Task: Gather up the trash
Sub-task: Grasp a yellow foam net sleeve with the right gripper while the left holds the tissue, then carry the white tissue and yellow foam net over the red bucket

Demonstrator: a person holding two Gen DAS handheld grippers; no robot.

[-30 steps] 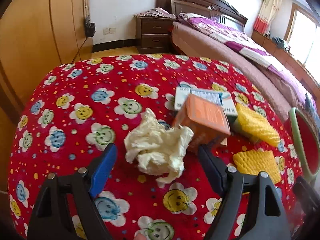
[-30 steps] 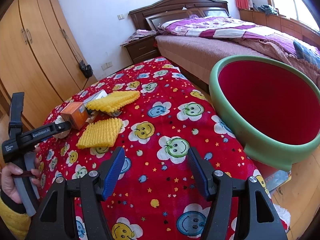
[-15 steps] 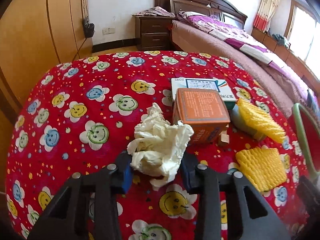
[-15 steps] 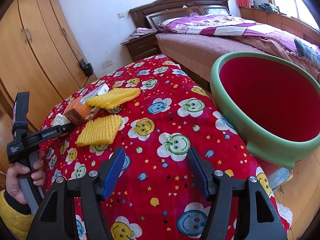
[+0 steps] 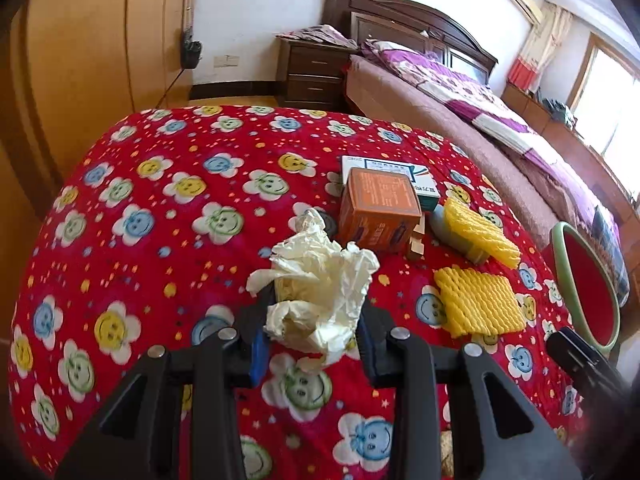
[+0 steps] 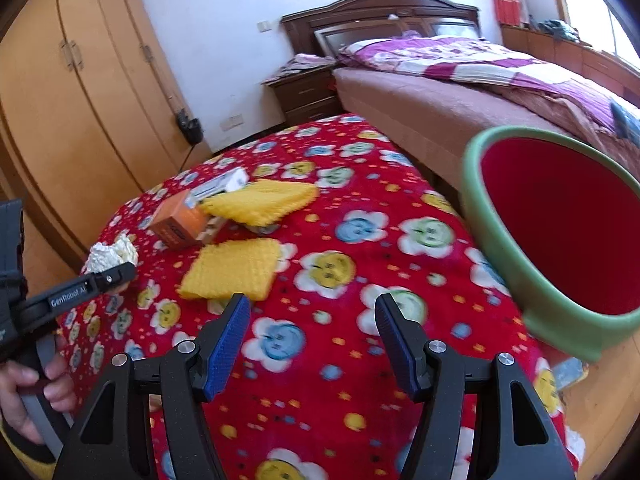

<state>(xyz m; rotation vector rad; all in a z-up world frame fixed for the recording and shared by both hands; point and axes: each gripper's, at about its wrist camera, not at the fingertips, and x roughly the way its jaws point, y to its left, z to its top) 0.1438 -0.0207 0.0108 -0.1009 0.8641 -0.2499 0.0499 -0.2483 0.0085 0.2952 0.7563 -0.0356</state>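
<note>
My left gripper (image 5: 314,320) is shut on a crumpled cream tissue (image 5: 320,280) and holds it just above the red smiley-flower tablecloth (image 5: 160,220). The tissue also shows in the right wrist view (image 6: 114,254), pinched at the left gripper's tip. My right gripper (image 6: 312,320) is open and empty above the cloth. A green bin with a red inside (image 6: 560,240) stands to its right, off the table edge. An orange box (image 5: 378,210), a white box (image 5: 400,172) and two yellow foam nets (image 5: 478,306) lie on the cloth.
A small grey bottle (image 5: 452,232) lies under the far foam net (image 5: 476,230). A bed (image 6: 480,80), a nightstand (image 5: 314,72) and wooden wardrobes (image 6: 80,100) surround the table. A small wooden block (image 5: 416,244) lies by the orange box.
My left gripper has closed on the tissue and lifted it slightly. My right gripper has shifted so the bin sits further right and the foam net closer.
</note>
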